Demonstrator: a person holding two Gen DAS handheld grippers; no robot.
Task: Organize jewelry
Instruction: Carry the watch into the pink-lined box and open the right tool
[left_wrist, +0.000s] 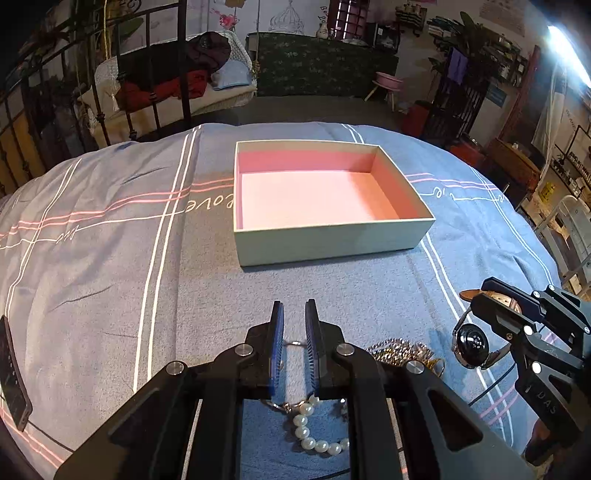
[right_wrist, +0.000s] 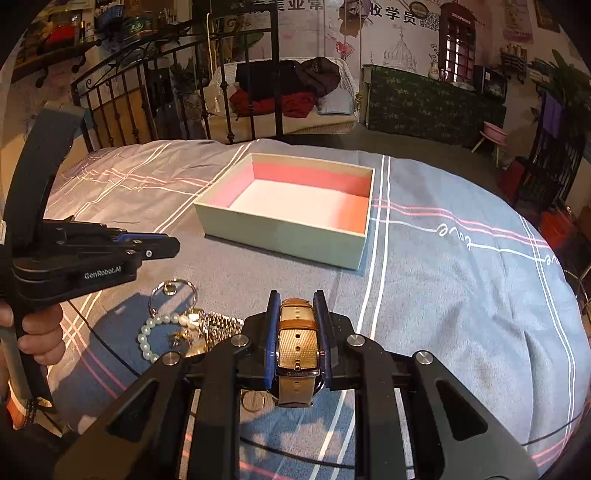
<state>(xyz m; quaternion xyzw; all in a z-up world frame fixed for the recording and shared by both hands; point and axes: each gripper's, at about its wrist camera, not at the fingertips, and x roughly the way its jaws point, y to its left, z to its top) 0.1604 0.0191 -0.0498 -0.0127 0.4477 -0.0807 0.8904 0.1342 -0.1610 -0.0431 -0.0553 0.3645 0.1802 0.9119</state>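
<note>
**Ana:** Right wrist view first: what sits between the jaws?

**Ben:** The right gripper (right_wrist: 298, 332) is clamped on a tan-strapped watch (right_wrist: 297, 347), strap pinched flat between both blue pads. The watch face (left_wrist: 470, 341) hangs below the fingers, seen from the left wrist view.

**Ana:** And the left gripper (left_wrist: 294, 332)?

**Ben:** Its jaws stand narrowly apart, gripping nothing. A pearl bracelet (left_wrist: 310, 432) lies on the bedspread (left_wrist: 110, 258) just under and behind the fingertips, a silver ring (right_wrist: 173, 291) touching it. A gold chain heap (left_wrist: 400, 350) lies just right of the jaws.

**Ana:** Where is the box?

**Ben:** The open pink-lined box (left_wrist: 325, 242) sits straight ahead of the left jaws, well apart, and ahead of the right jaws, slightly left. No jewelry shows inside.
</note>
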